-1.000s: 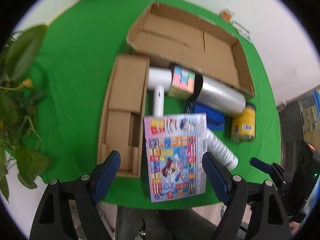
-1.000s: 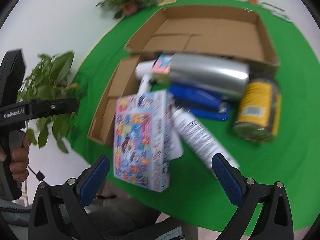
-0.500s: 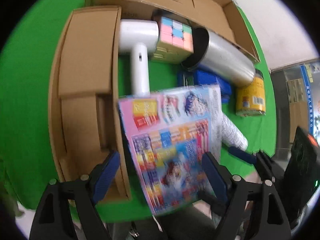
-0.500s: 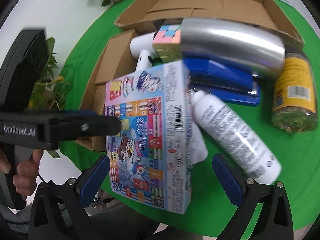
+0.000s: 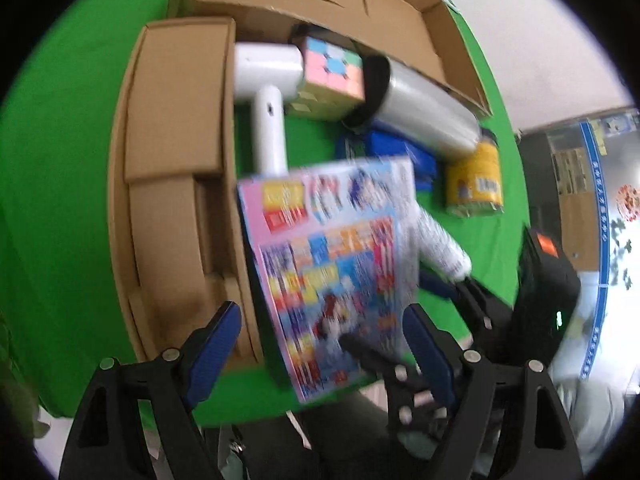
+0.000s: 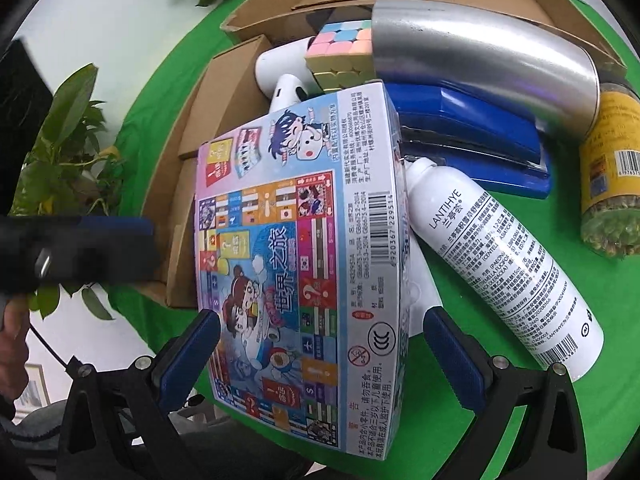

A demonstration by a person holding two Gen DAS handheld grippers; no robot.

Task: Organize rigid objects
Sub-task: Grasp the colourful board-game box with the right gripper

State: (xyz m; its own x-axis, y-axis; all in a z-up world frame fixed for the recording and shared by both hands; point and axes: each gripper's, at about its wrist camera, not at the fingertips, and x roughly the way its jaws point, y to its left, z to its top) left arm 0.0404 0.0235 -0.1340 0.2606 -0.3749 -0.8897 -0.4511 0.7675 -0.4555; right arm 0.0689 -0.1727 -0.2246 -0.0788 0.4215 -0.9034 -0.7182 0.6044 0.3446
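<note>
A colourful board-game box [image 6: 296, 280] lies tilted, propped on a white spray bottle [image 6: 500, 272] on the green cloth. My right gripper [image 6: 320, 318] hangs over its near end, open, with the box between its blue pads [image 6: 188, 356] and a gap at the right pad. My left gripper [image 5: 322, 312] is open too, straddling the same game box [image 5: 332, 276] from the left. In the left wrist view the right gripper's fingers [image 5: 440, 288] reach in beside the box. Behind lie a pastel cube [image 6: 340, 56], a silver cylinder [image 6: 480, 60], a blue stapler [image 6: 472, 140] and a yellow-label jar [image 6: 608, 184].
A narrow cardboard tray [image 5: 172, 140] lies left of the box and a large open carton [image 5: 320, 4] behind the pile. A white hair dryer [image 5: 264, 80] rests between them. Potted plants [image 6: 68, 152] stand off the table's left edge. The table's near edge is just below both grippers.
Both grippers have sunk toward the game box, which now looms large between their fingers. The left view has swung right, and the right gripper has come in close beside the left one.
</note>
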